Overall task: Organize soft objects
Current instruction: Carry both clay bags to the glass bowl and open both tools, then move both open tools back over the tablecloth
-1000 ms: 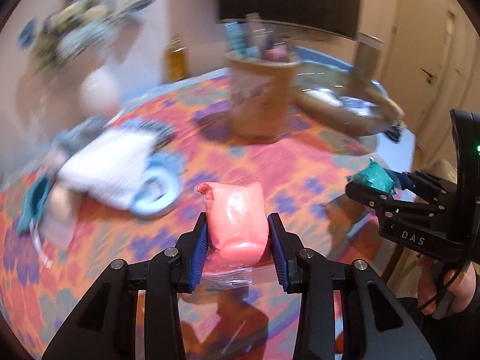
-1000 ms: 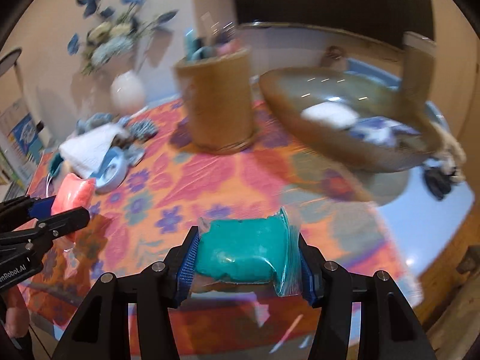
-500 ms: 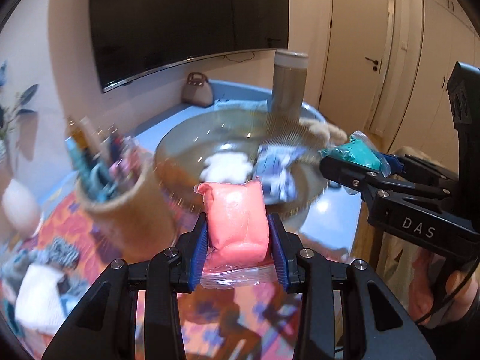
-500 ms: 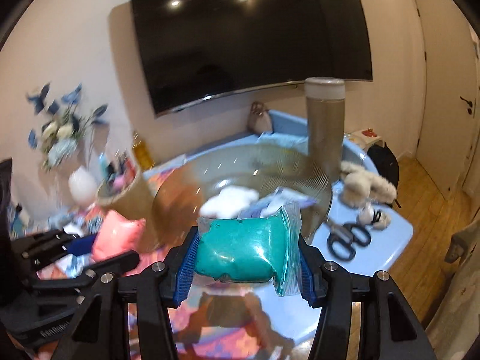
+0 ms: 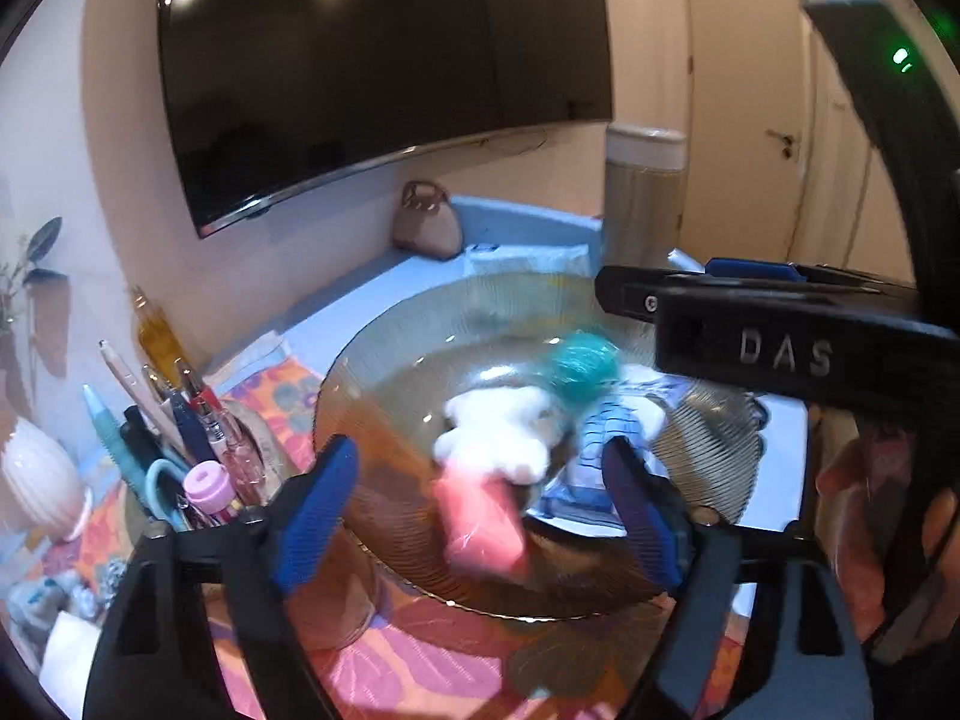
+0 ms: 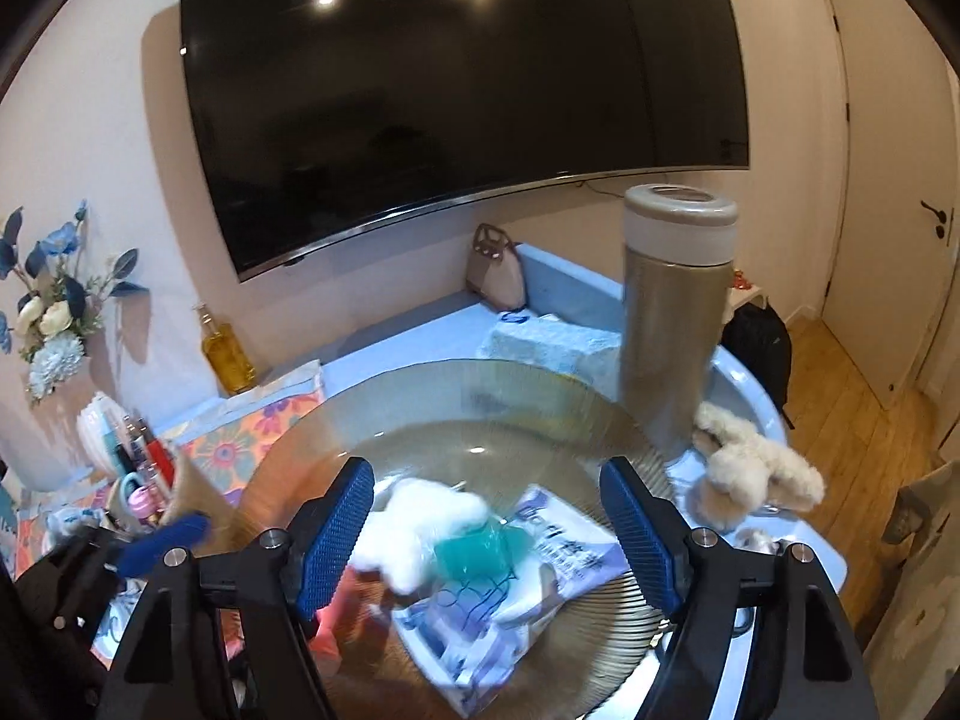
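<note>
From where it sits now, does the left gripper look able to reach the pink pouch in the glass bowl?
Probably yes. The left gripper is open, and the pink pouch lies between its spread fingers in the glass bowl. Nothing blocks the way; only the white plush crowds the pouch's far end.

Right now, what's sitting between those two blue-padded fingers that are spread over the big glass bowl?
In the right wrist view, the right gripper is open; between its pads lie a white fluffy piece, a teal bag and a printed packet, all in the bowl.
</note>
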Demonstrator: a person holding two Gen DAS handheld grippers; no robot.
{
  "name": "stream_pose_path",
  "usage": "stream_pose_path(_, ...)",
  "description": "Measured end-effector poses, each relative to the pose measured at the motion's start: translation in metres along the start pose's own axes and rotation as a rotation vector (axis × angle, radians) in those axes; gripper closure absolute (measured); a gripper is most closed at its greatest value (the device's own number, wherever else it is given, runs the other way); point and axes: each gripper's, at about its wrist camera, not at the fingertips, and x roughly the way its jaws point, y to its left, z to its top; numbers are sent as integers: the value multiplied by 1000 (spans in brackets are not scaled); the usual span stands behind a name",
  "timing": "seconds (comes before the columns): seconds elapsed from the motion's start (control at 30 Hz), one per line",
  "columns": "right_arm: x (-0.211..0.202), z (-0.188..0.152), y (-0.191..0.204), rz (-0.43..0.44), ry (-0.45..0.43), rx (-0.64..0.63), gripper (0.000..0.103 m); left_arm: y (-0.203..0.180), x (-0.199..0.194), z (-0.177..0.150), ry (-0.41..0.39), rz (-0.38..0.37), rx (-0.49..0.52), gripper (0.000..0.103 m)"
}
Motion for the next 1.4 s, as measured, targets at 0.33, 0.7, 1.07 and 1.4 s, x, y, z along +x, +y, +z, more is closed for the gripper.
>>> stream_pose_path(0.33, -27, -43, -26, 88, 90, 80, 19, 17, -35, -26, 37, -17, -36, 20)
stream_pose_path(0.7, -69, -103, 75, 122, 151, -326, 16, 74, -150, -94, -4, 204, -67, 20)
stream_pose_path(1.07, -104, -170, 238, 272, 69, -692, 12, 191, -260, -178, -31, 481, -361, 15)
stream_pose_path(1.4, -52, -186, 309, 509, 121, -581, 10, 271, -237, -282, 112, 592, -627, 14)
